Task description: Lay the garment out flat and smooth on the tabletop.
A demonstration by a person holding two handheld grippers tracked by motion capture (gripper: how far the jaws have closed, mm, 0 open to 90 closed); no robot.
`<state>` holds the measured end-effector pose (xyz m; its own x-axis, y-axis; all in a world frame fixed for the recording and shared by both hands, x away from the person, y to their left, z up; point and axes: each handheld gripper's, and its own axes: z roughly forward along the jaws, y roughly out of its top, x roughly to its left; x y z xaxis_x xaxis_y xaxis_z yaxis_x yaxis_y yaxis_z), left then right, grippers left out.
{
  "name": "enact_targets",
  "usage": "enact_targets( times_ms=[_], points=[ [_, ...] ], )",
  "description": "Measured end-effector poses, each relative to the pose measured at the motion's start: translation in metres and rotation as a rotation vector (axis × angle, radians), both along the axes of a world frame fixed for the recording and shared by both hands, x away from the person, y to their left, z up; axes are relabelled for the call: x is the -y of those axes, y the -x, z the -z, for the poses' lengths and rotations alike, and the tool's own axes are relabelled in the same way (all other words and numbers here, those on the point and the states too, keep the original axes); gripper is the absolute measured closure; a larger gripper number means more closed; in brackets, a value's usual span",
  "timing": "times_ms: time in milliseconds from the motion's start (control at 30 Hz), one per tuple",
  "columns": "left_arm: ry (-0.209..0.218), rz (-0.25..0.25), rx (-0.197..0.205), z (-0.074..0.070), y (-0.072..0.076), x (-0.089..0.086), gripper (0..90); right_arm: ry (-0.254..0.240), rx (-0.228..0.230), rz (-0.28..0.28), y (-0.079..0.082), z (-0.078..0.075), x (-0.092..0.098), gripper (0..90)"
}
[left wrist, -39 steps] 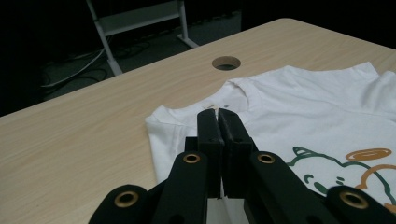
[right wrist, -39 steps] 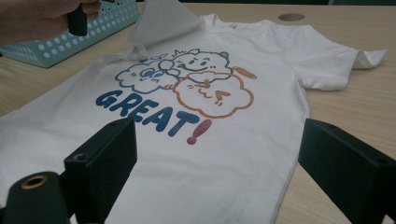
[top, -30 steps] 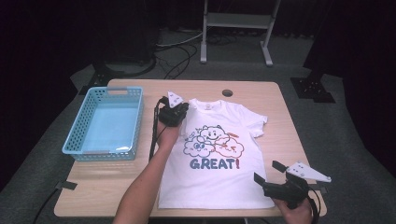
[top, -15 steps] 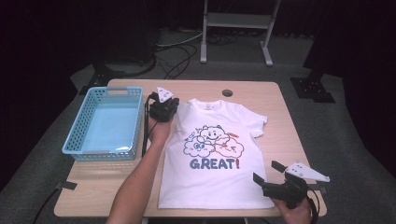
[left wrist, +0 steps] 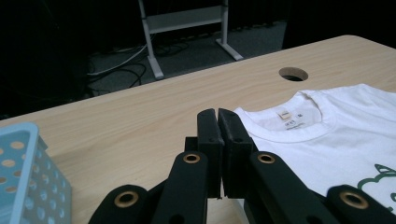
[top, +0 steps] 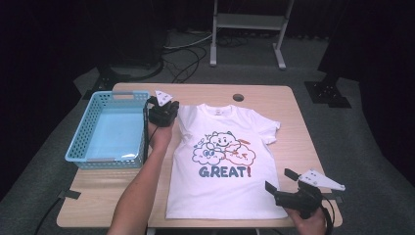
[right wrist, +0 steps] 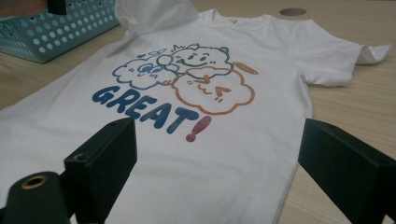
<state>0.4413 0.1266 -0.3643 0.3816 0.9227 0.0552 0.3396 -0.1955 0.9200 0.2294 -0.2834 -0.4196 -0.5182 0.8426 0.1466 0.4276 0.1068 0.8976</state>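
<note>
A white T-shirt [top: 222, 196] with cartoon clouds and "GREAT!" printed on it lies face up on the wooden table [top: 303, 147]. My left gripper [top: 165, 106] is at the shirt's left shoulder, next to the basket. Its jaws are pressed together [left wrist: 218, 140] at the cloth's edge, beside the collar [left wrist: 299, 128]. In the right gripper view the sleeve [right wrist: 152, 14] rises off the table toward that gripper, so it holds the sleeve. My right gripper [top: 279, 179] stands open at the shirt's lower right corner. Its jaws are spread wide [right wrist: 217, 163] over the hem and nothing is pinched between them.
A light blue perforated basket [top: 78, 155] sits at the table's left, right beside the left gripper. A round cable hole [top: 238, 97] lies at the far edge behind the collar. On the floor beyond the table are a metal stand [top: 244, 19] and cables [top: 186, 54].
My left gripper has moved left toward the basket, taking the shirt's shoulder and sleeve along. The right gripper has stayed in place.
</note>
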Motion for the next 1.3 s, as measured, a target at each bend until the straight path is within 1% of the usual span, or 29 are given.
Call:
enact_targets(
  times_ms=[200,300,533,600,800,1000,1167,1200,1267,1300],
  points=[
    [-0.017,-0.022,-0.002,-0.003,-0.002,-0.007,88.2,-0.002,0.000,0.001,0.000,0.000,0.000,11.0],
    [-0.018,-0.031,-0.004,-0.004,-0.003,-0.010,88.1,0.001,-0.001,0.000,-0.001,0.001,-0.001,11.0],
    [-0.035,-0.055,-0.026,0.001,-0.006,-0.013,87.8,0.005,-0.002,-0.003,-0.001,0.002,-0.002,11.0],
    [-0.034,-0.059,-0.029,0.002,-0.007,-0.013,87.8,0.003,-0.004,-0.003,-0.002,0.002,-0.001,11.0],
    [-0.052,-0.068,-0.035,0.004,-0.009,-0.012,87.8,0.001,-0.008,0.001,-0.002,0.002,-0.001,11.0],
    [-0.052,-0.078,-0.044,0.006,-0.010,-0.014,86.9,0.001,-0.008,0.002,-0.002,0.002,0.000,11.0],
    [-0.049,-0.098,-0.048,0.007,-0.011,-0.016,84.7,0.000,-0.012,0.001,-0.002,0.003,0.000,11.0],
    [-0.037,-0.107,-0.047,0.007,-0.011,-0.017,83.6,0.002,-0.012,0.000,-0.003,0.003,0.000,11.0],
    [-0.037,-0.111,-0.047,0.006,-0.011,-0.017,82.4,0.002,-0.013,-0.001,-0.003,0.004,-0.001,11.0],
    [-0.029,-0.113,-0.044,0.006,-0.010,-0.018,81.8,0.002,-0.013,-0.003,-0.003,0.004,-0.001,11.0]
  ],
)
